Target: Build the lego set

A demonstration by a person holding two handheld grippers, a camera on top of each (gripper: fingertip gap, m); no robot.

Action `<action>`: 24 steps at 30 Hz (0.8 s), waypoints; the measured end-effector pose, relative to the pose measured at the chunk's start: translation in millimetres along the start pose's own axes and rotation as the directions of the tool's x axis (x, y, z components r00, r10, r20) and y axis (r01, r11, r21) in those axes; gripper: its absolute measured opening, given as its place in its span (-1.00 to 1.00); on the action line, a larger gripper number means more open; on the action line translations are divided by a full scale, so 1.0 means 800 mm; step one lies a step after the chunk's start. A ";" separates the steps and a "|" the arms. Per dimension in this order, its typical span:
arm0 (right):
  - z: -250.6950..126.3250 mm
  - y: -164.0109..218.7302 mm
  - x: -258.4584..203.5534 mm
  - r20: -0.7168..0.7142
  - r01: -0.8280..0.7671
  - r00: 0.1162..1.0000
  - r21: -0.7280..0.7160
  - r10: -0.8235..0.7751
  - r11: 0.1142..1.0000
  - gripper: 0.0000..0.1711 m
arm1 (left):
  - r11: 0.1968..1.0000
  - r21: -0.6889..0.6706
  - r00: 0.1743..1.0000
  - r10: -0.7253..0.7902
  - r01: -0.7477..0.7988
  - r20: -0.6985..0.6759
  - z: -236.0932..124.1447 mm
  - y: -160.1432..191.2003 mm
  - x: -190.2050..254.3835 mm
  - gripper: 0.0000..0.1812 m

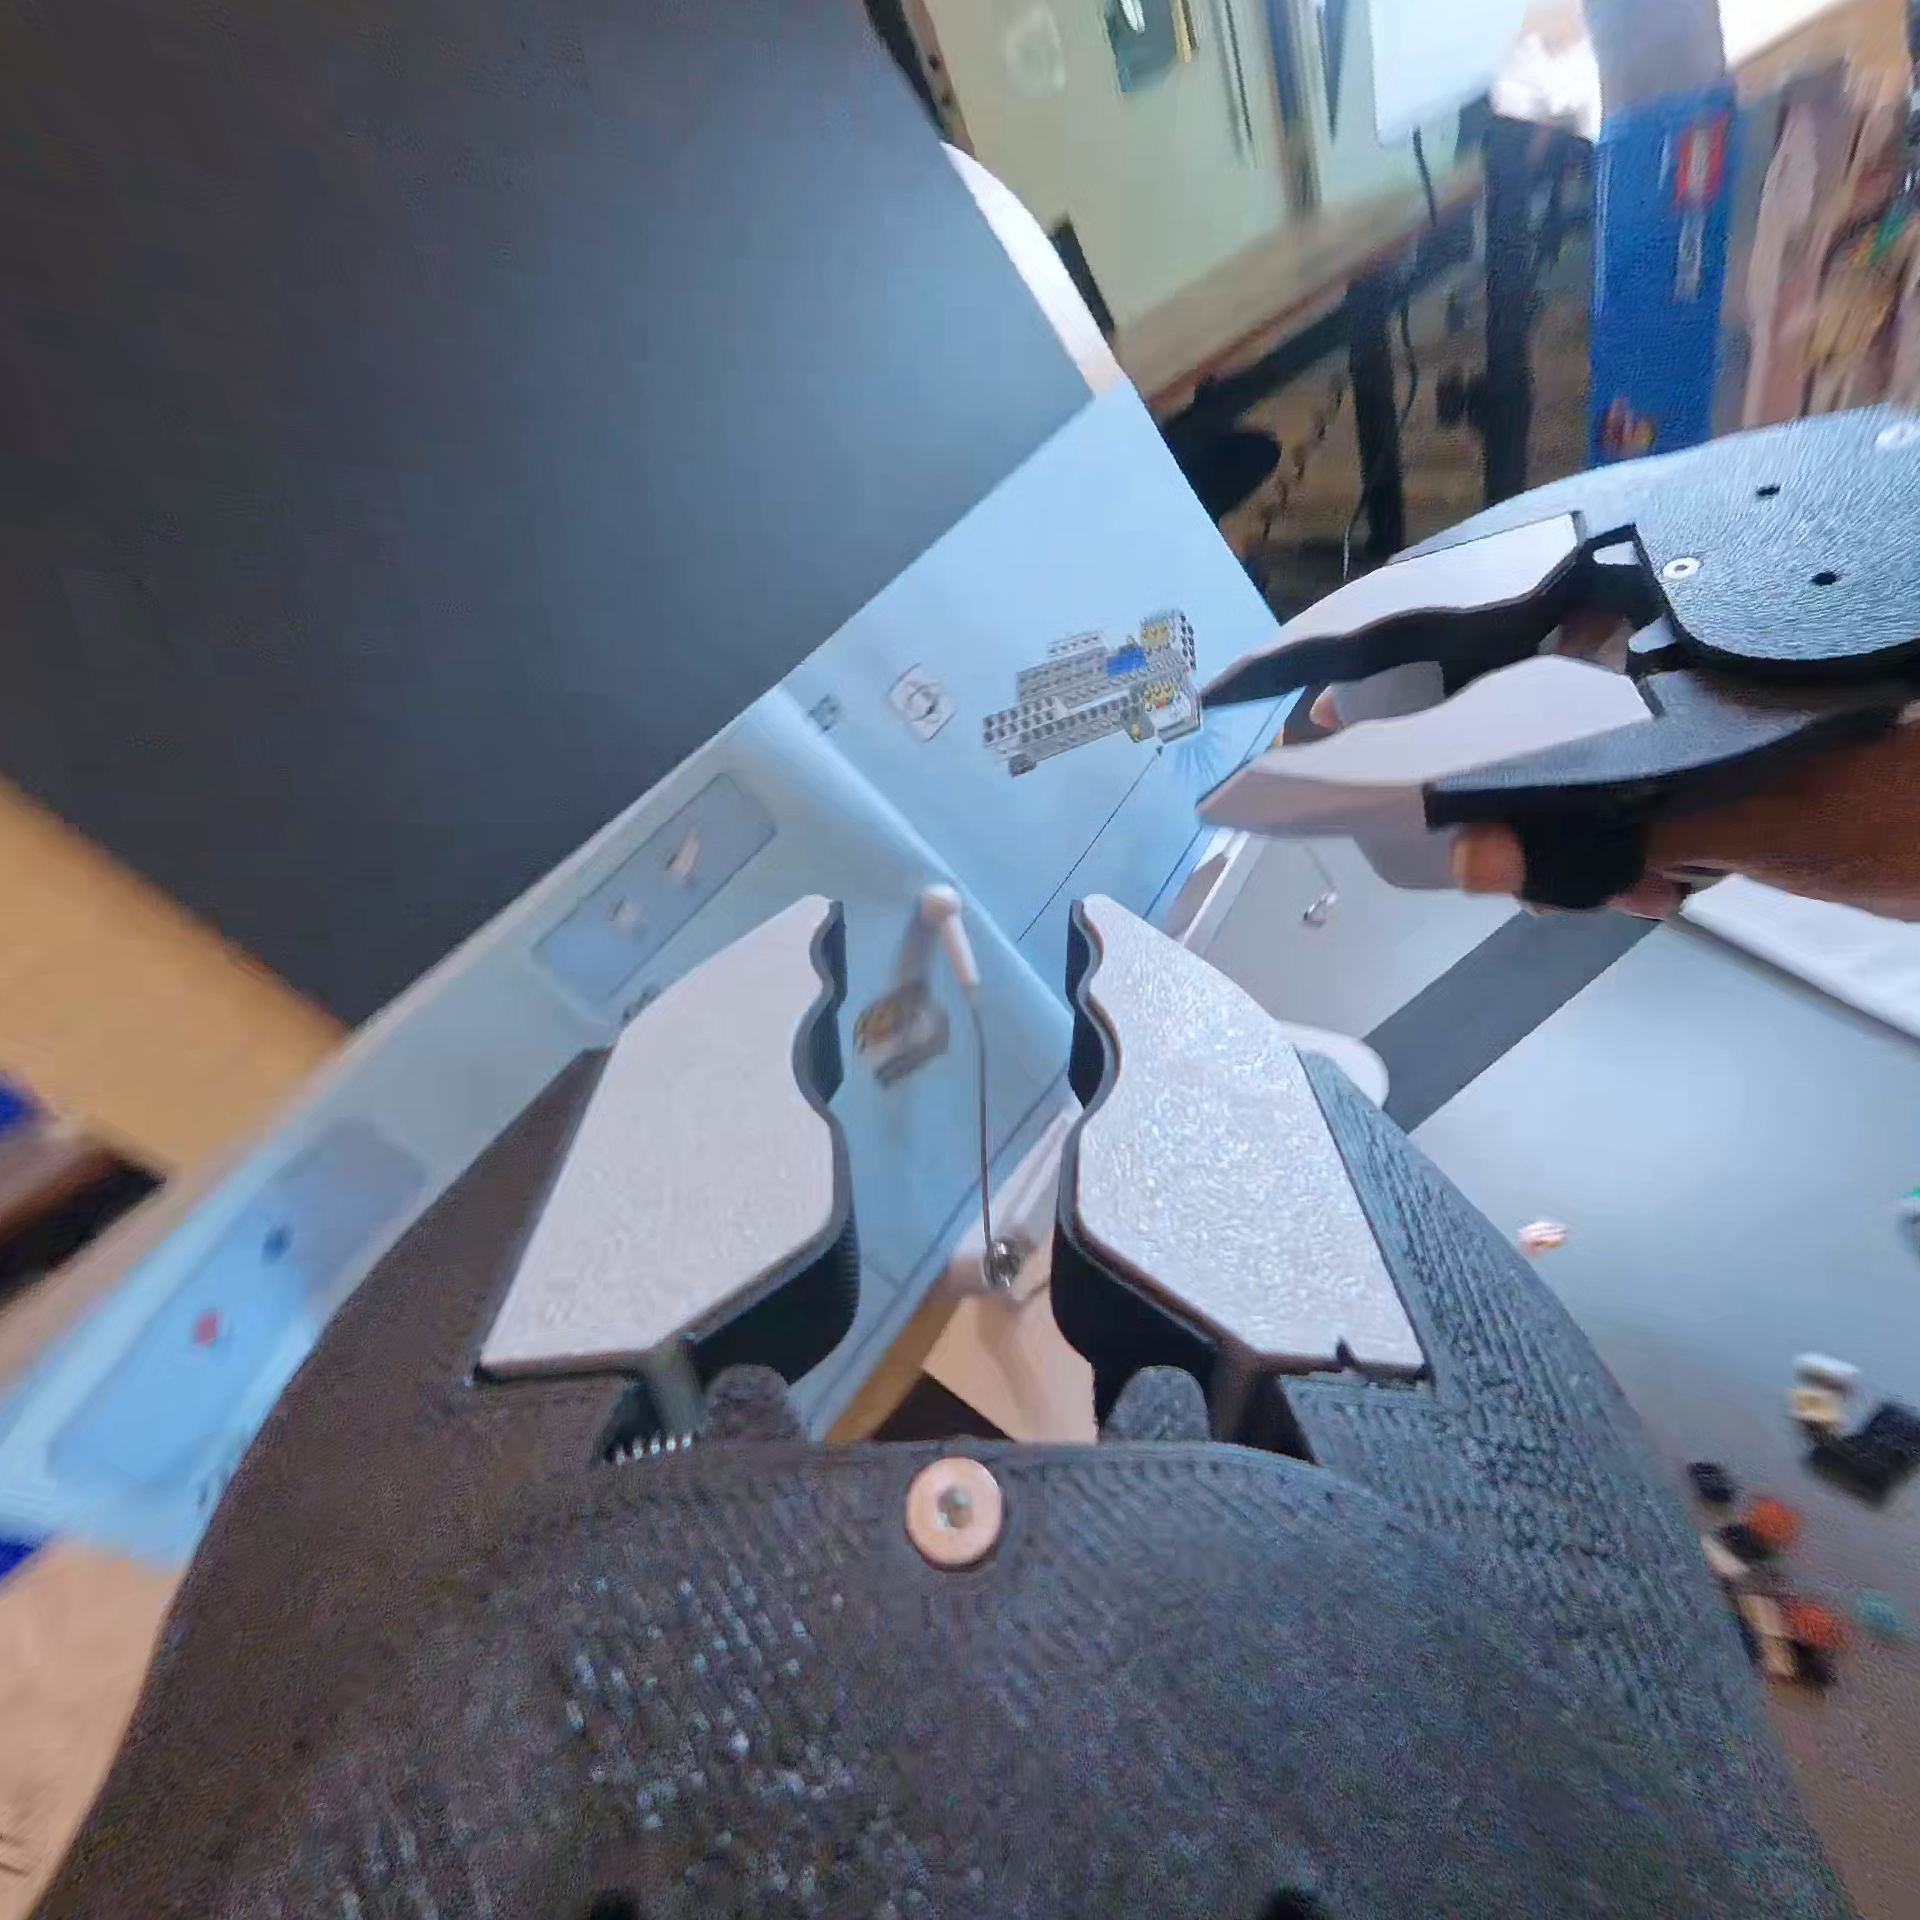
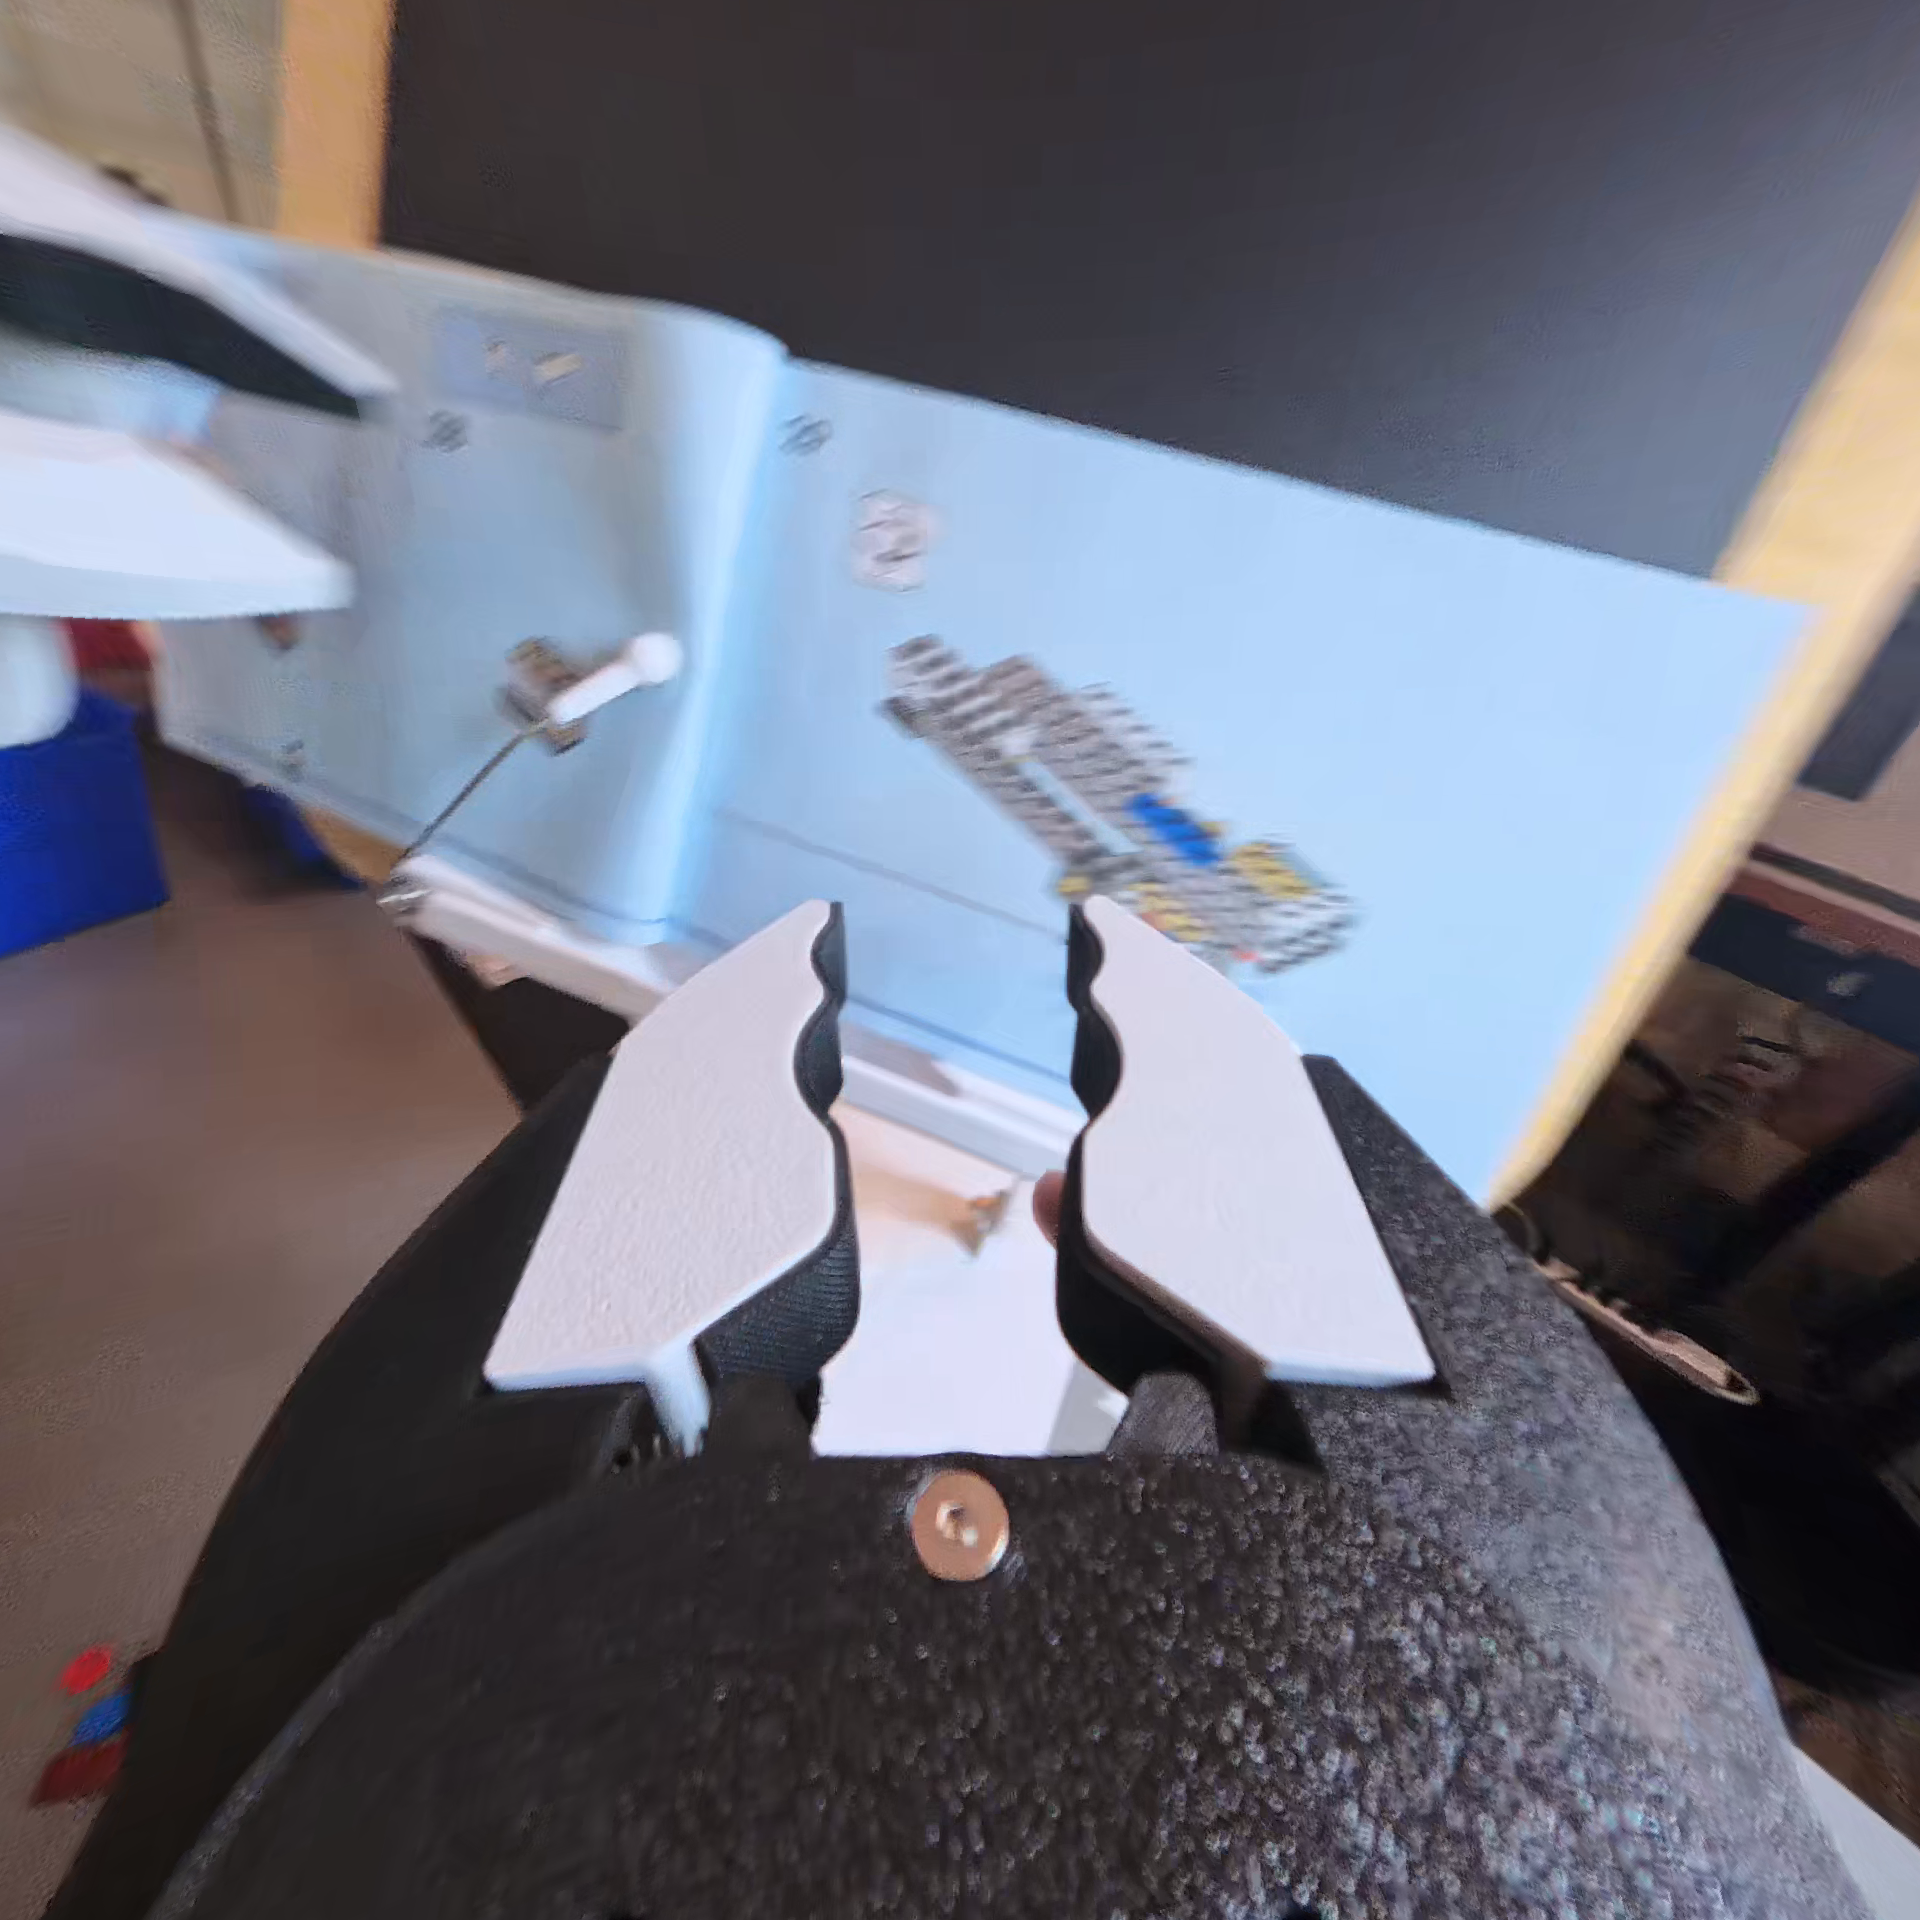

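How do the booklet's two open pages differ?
The left page has a wire clip with a white tip lying across it; the right page has none. The right page shows one large grey model drawing with blue and yellow parts; the left page shows smaller drawings and a grey parts box. The right tongs reach the right page's edge; the left tongs face the left page. Both pages are pale blue.

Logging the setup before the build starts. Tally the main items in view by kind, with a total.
Grippers: 2, left gripper and right gripper, jaws of both apart and empty
Instruction booklet: 1, open on its stand
Wire page holder: 1
Heap of loose lego pieces: 1, too blurred to count singly
Total: 5
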State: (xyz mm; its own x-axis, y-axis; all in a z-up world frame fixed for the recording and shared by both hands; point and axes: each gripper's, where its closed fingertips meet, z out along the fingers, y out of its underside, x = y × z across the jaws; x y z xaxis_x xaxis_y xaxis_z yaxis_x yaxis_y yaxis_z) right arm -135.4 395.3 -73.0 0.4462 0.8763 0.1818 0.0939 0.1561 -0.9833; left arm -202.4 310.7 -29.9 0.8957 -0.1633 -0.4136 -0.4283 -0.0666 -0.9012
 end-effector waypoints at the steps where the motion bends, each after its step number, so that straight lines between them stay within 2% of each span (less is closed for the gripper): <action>1: -0.007 -0.006 0.027 -0.056 -0.015 0.998 0.017 0.015 1.000 -0.42 | 0.993 0.034 0.994 -0.110 0.110 0.006 -0.020 0.009 -0.013 -0.54; 4: -0.015 -0.008 0.103 -0.142 -0.068 0.988 0.001 0.068 0.998 -0.08 | 0.962 0.076 0.959 -0.268 0.262 0.090 -0.074 0.060 -0.055 -0.53; 7: 0.005 0.019 0.138 -0.056 -0.174 0.984 -0.118 0.168 0.978 0.13 | 0.941 0.022 0.932 -0.338 0.338 0.127 -0.096 0.116 -0.077 -0.53; 9: 0.019 0.035 0.134 0.050 -0.214 0.973 -0.189 0.227 0.958 0.04 | 0.935 -0.027 0.930 -0.349 0.354 0.118 -0.089 0.138 -0.083 -0.51; 10: 0.022 0.037 0.123 0.122 -0.239 0.956 -0.204 0.267 0.949 -0.15 | 0.934 -0.048 0.932 -0.347 0.353 0.104 -0.083 0.144 -0.084 -0.49; 11: 0.023 0.035 0.118 0.138 -0.259 0.948 -0.197 0.288 0.945 -0.21 | 0.931 -0.065 0.931 -0.354 0.360 0.087 -0.076 0.148 -0.084 -0.47; 18: -0.026 0.033 0.094 -0.010 -0.221 0.975 -0.128 0.222 0.967 -0.37 | 0.928 -0.100 0.933 -0.350 0.358 0.088 -0.042 0.167 -0.104 -0.49; 24: -0.036 0.031 0.084 -0.091 -0.205 0.977 -0.130 0.194 0.970 -0.36 | 0.909 -0.074 0.909 -0.401 0.411 0.116 -0.051 0.166 -0.107 -0.50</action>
State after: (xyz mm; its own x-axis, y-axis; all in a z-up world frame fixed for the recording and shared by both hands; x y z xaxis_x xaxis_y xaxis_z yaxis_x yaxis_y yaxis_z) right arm -77.3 444.9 -85.0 0.5354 0.8445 -0.0119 0.1154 -0.0871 -0.9895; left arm -340.9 276.1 -108.4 0.9995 -0.0072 -0.0296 -0.0304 -0.2009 -0.9791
